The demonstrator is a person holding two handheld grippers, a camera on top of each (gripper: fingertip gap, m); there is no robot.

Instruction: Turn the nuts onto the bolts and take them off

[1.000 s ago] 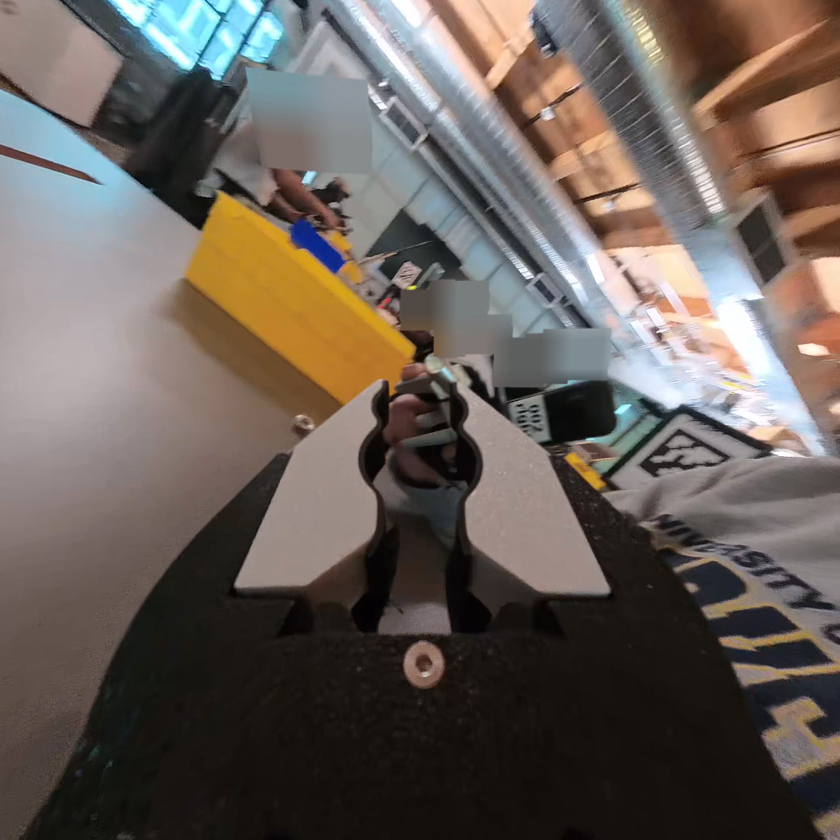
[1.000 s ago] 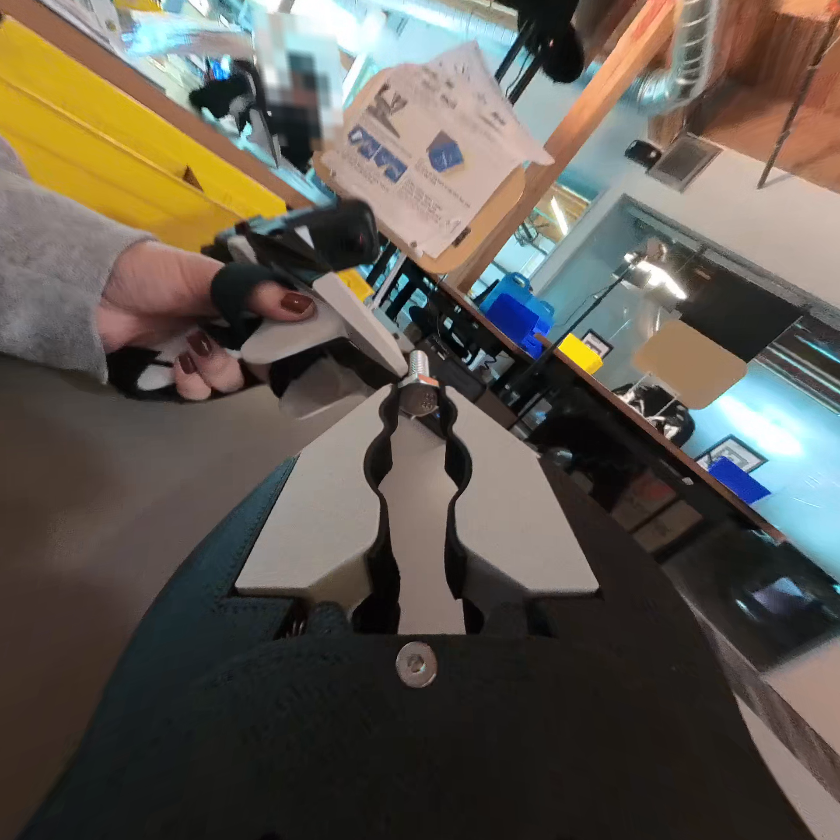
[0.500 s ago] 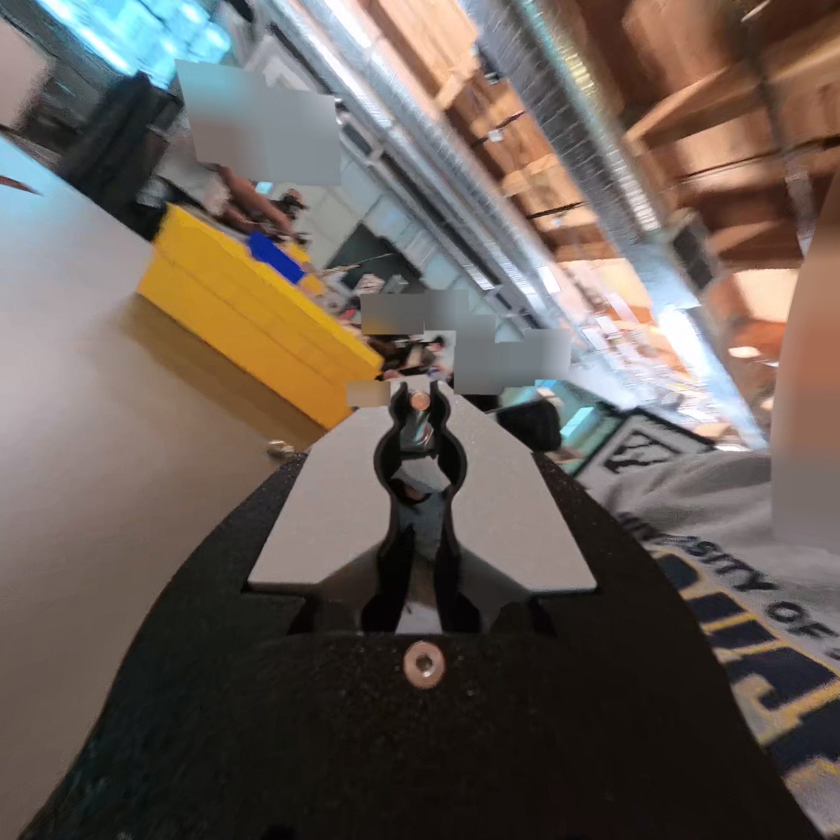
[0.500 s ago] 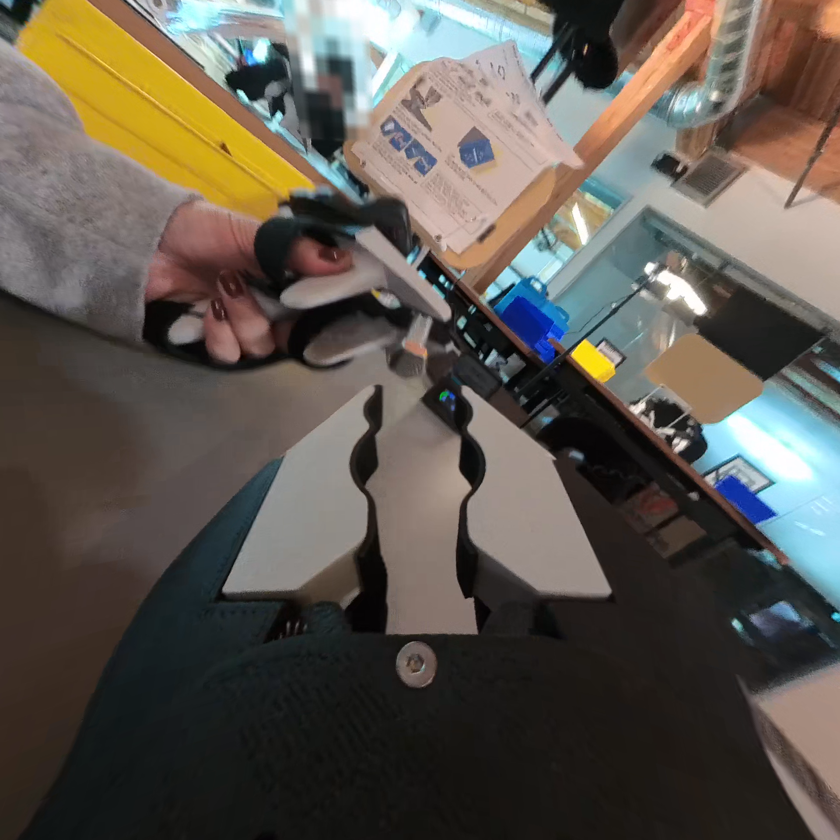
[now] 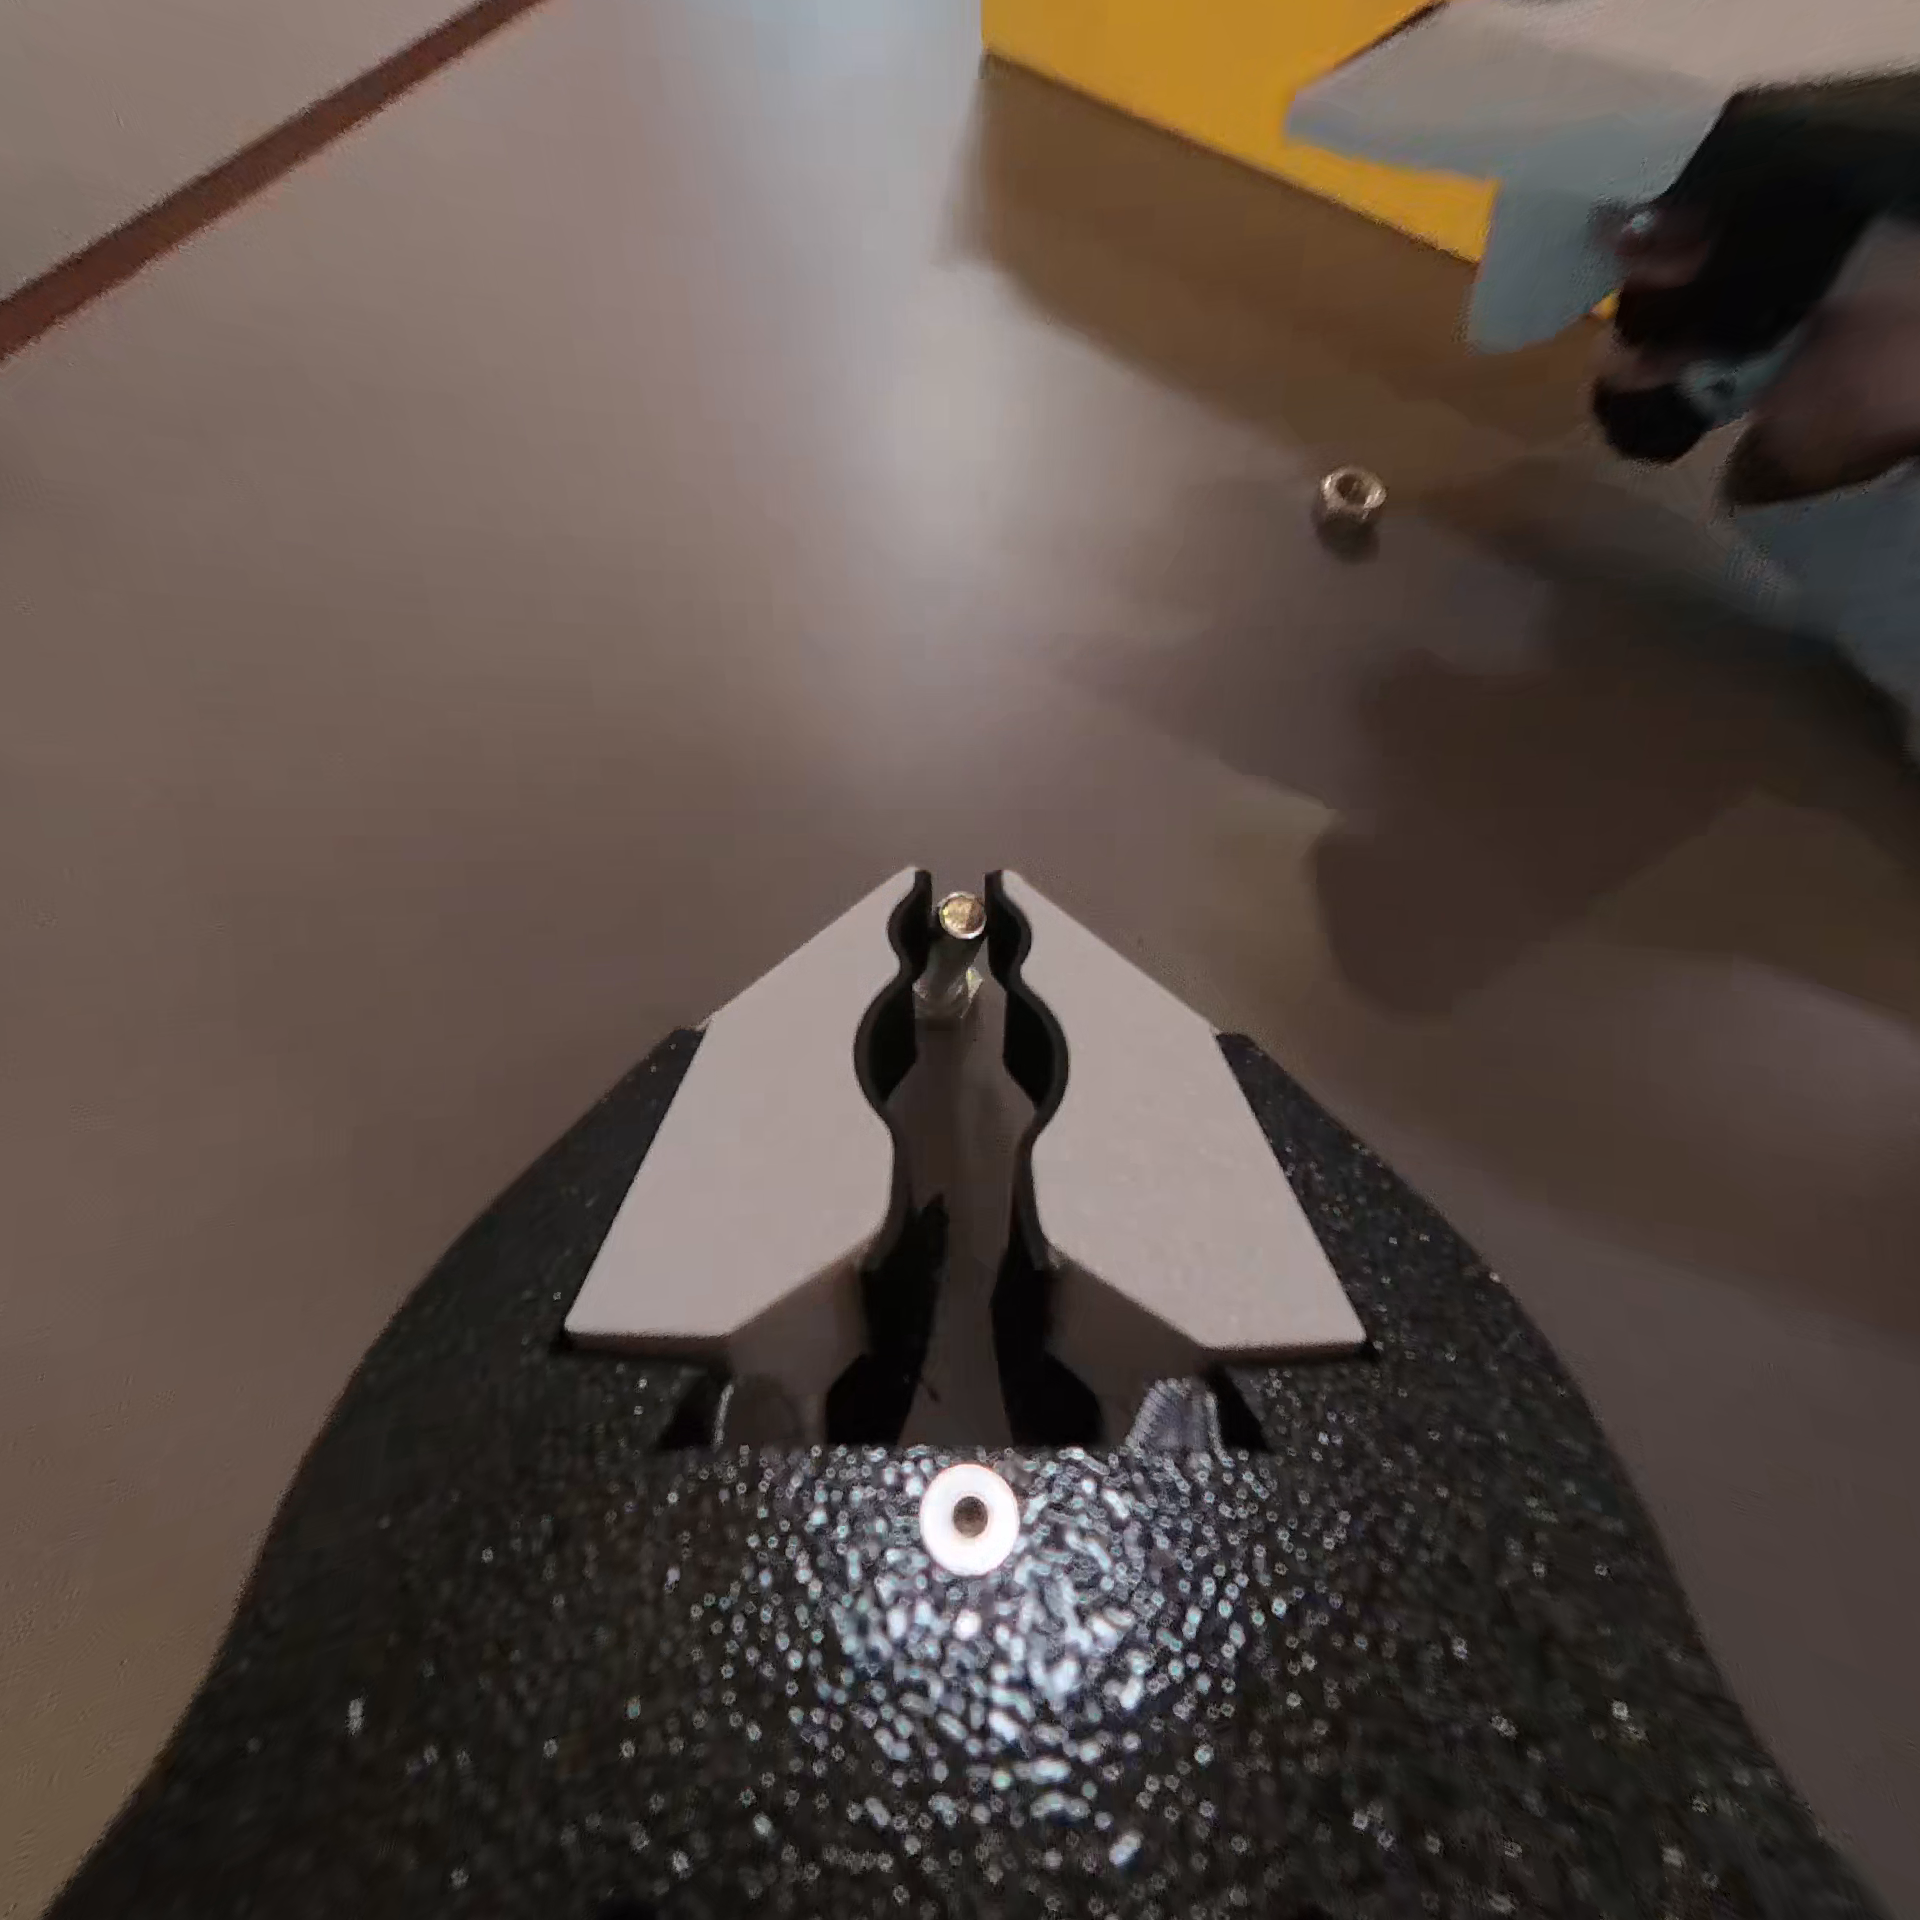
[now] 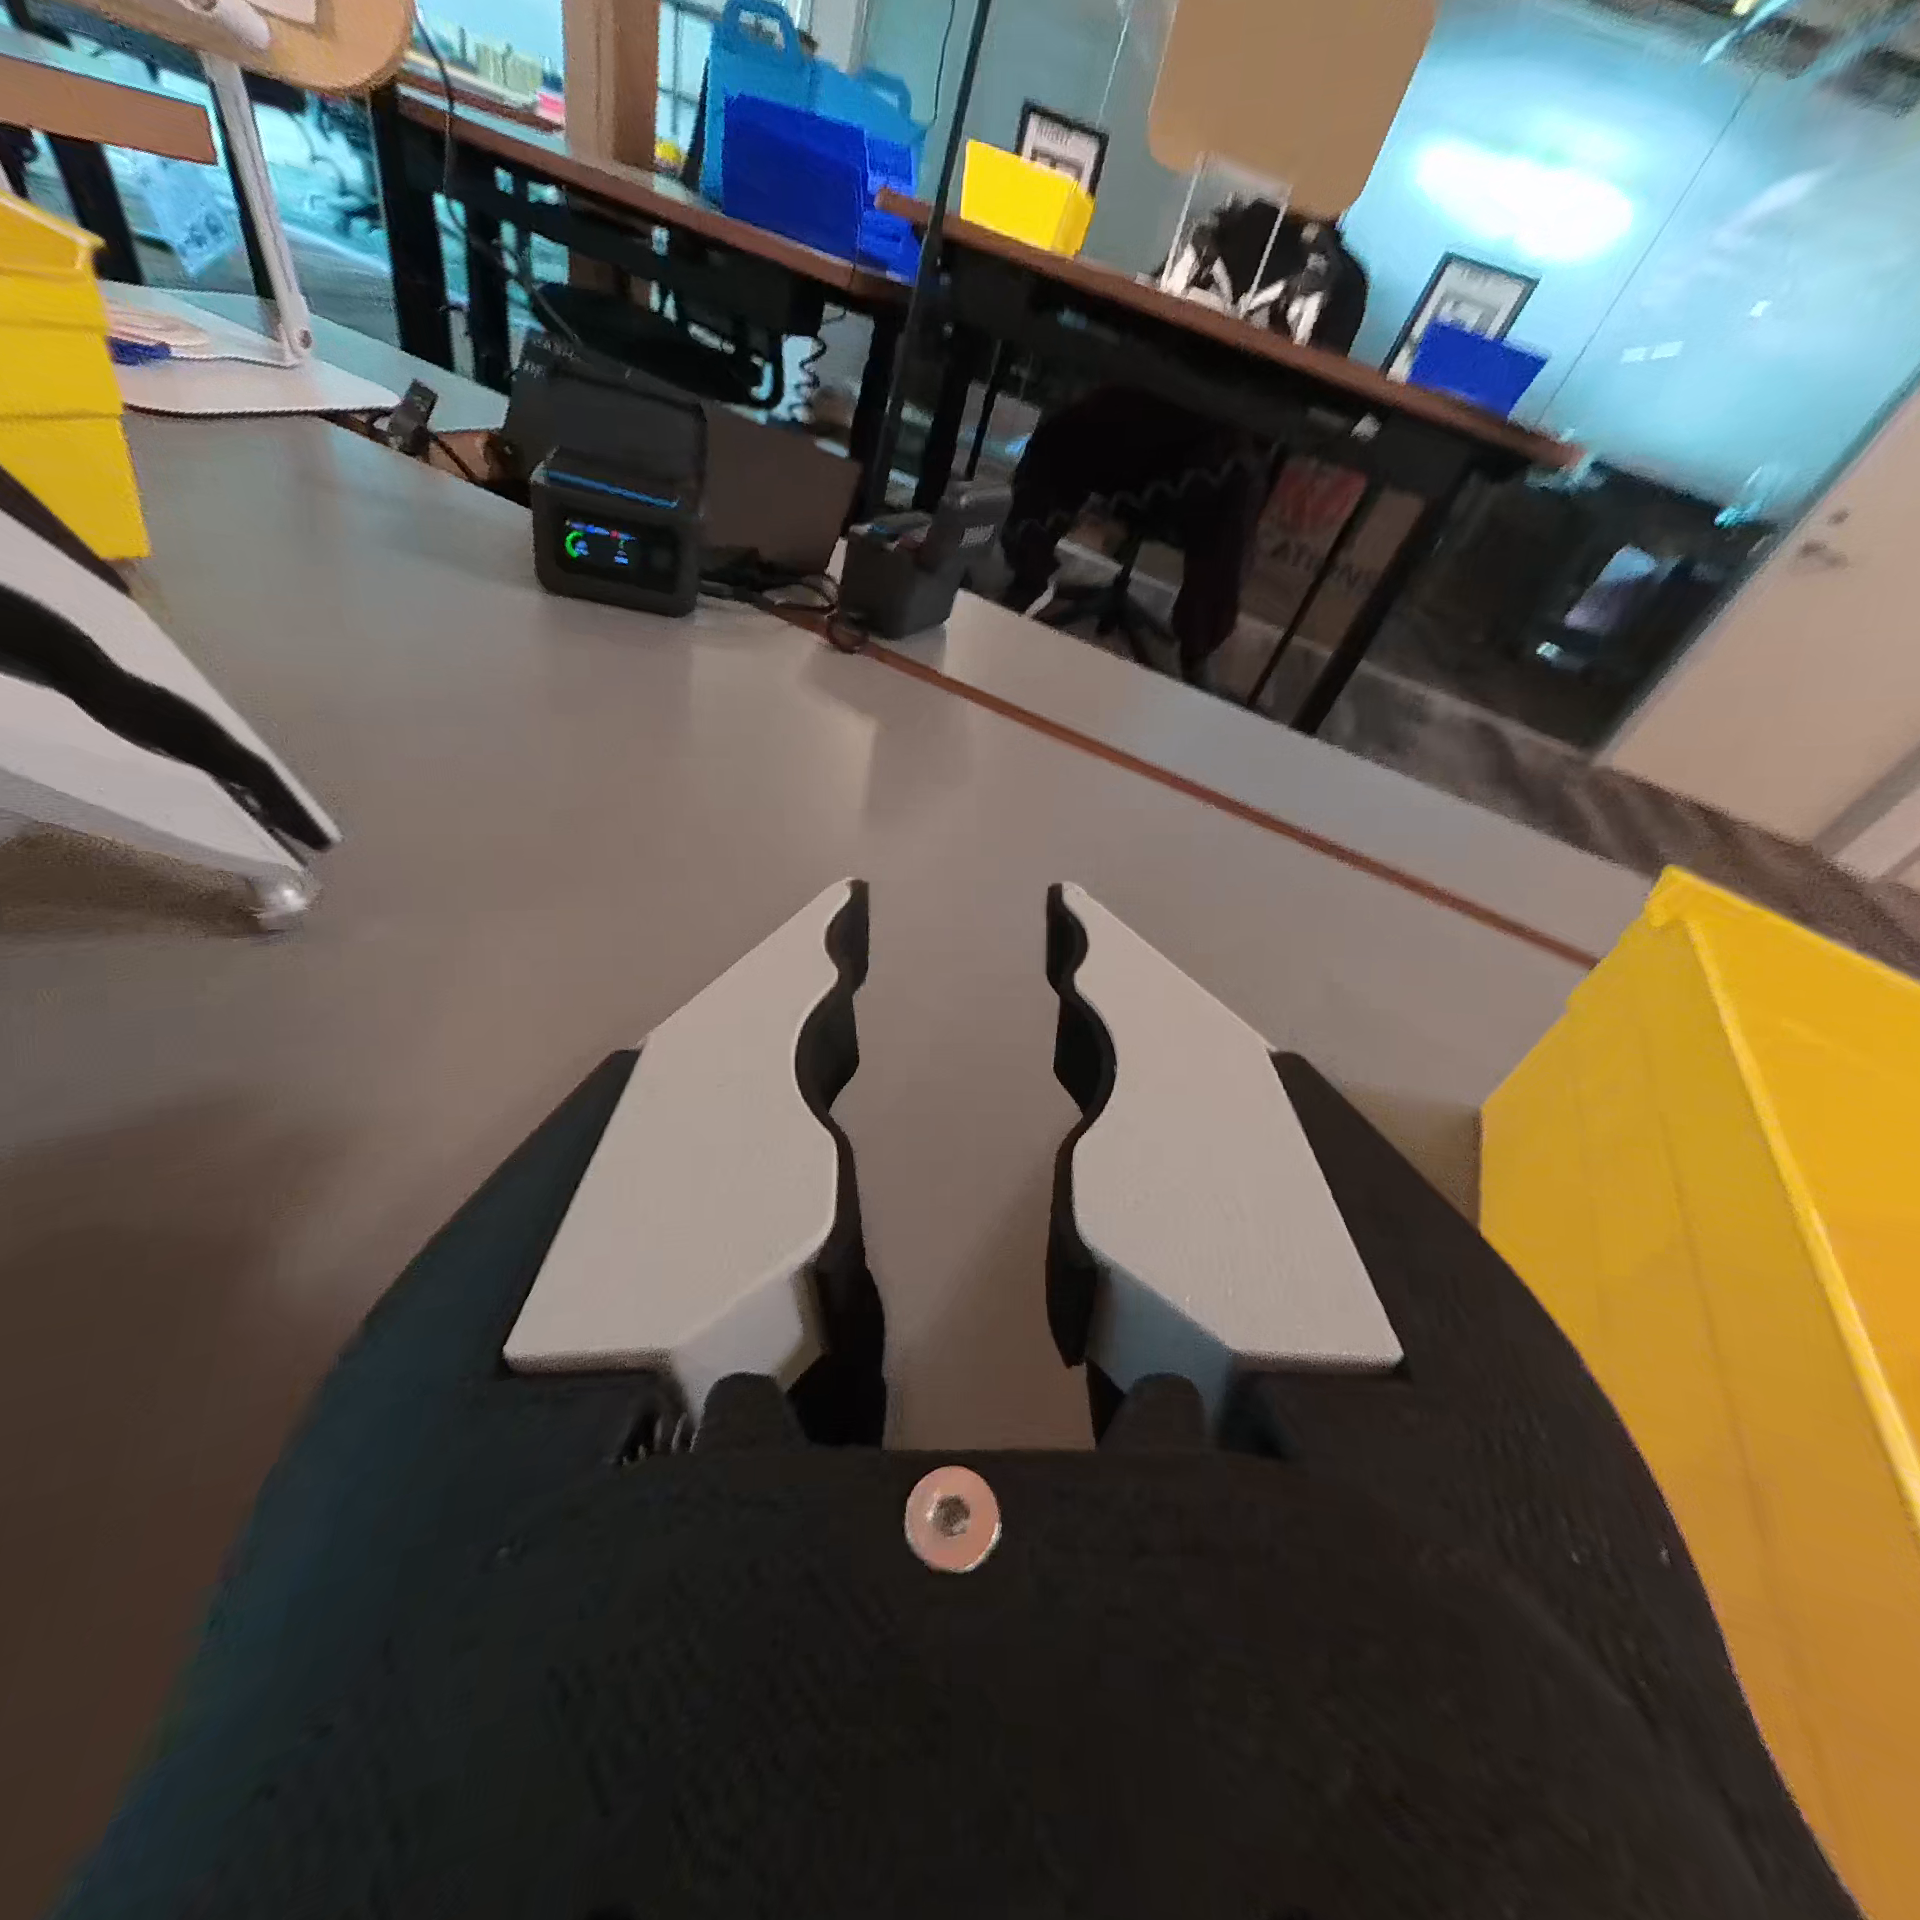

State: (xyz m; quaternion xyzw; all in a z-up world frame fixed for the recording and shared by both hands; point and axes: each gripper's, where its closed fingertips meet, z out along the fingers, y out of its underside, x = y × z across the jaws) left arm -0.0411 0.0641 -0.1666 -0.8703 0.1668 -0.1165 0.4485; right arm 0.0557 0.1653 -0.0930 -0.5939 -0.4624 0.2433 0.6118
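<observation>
My left gripper [image 5: 956, 881] is shut on a silver bolt [image 5: 951, 954], which stands between the fingertips with its threaded end toward the camera, low over the grey table [image 5: 520, 623]. A loose silver nut [image 5: 1348, 503] lies on the table to the far right of it. The right gripper shows blurred at the upper right of the left wrist view [image 5: 1538, 239], above and beyond the nut. In the right wrist view my right gripper [image 6: 958, 891] is open and empty over the table. The left gripper's tip with the bolt's end [image 6: 278, 896] shows at the left edge.
A yellow bin [image 6: 1714, 1247] stands close to the right of my right gripper; another [image 6: 57, 416] is at the far left. A dark device with a lit screen [image 6: 615, 540] and cables sit at the table's far edge. A brown line [image 5: 260, 156] crosses the table. My hands' fingertips stand some 15 cm from each other. The loose silver nut [image 5: 1348, 503] lies around 10 cm away from my right fingertips.
The right gripper let go of the bolt, opened and drew away. The left gripper took the bolt and swung down from pointing at the ceiling to pointing at the table.
</observation>
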